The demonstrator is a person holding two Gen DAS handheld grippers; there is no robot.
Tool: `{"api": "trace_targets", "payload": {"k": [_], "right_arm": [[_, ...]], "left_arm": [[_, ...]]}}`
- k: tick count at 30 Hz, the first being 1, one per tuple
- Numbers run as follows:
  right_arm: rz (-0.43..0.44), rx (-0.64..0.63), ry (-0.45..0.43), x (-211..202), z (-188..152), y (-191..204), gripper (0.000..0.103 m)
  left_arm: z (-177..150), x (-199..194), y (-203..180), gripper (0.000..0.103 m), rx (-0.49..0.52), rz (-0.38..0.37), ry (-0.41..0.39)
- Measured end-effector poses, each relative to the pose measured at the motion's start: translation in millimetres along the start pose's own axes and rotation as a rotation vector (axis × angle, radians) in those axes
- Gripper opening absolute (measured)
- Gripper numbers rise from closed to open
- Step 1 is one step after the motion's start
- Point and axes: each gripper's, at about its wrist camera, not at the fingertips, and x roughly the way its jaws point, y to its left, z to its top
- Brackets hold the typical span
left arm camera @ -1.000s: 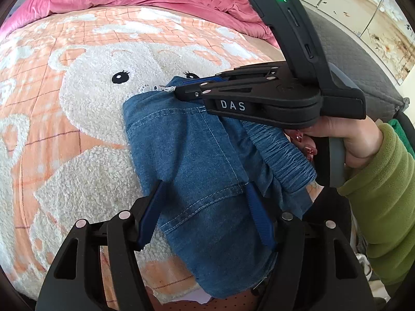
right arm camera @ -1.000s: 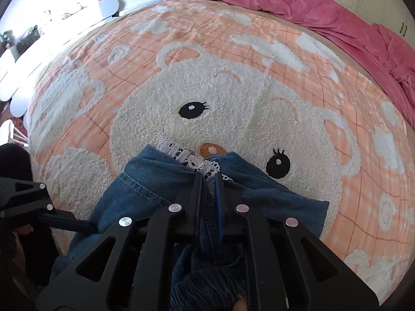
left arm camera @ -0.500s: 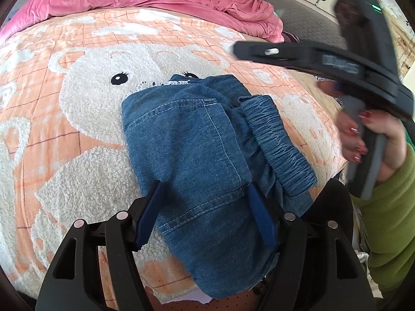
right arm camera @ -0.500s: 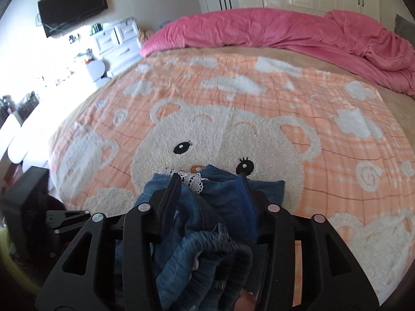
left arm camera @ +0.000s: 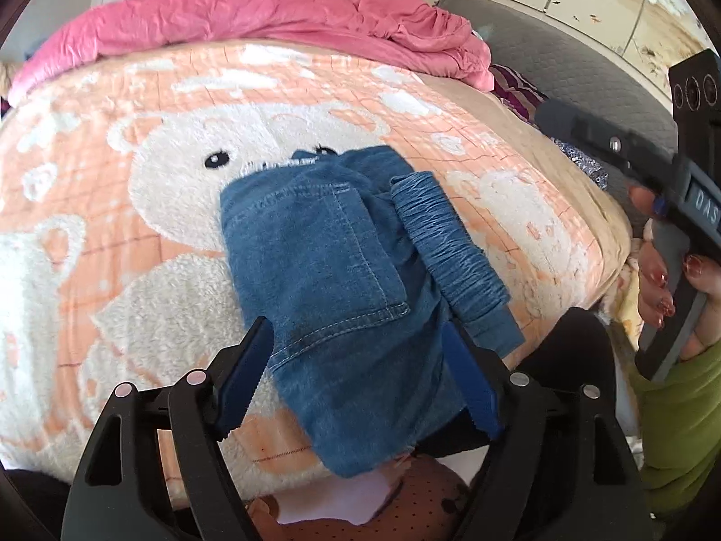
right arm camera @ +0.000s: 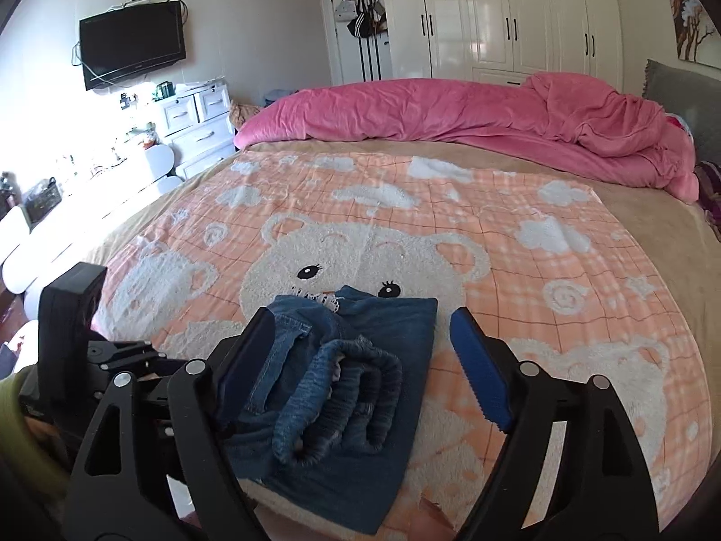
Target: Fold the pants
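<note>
Lying folded on the peach bear-print fleece blanket point(right arm camera: 540, 270), blue denim pants point(left arm camera: 324, 270) show their ribbed waistband point(left arm camera: 450, 252). Left gripper point(left arm camera: 360, 383) and right gripper point(right arm camera: 365, 360) both gape wide, holding nothing.

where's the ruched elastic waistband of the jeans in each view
Left wrist: the waistband runs diagonally right of centre, along the right edge of the folded jeans.
Right wrist: the waistband is bunched low at centre, between the open jaws.
Shared landmark: the bear's eye on the blanket beyond the jeans.
</note>
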Motion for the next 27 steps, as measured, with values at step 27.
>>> {"api": "trace_targets", "payload": {"k": [27], "right_arm": [[-0.030,0.185,0.126,18.4,-60.6,-36.0,0.078]], "left_arm": [[-5.7,4.7,40.0,0.092,-0.183,0.105,-0.047]]}}
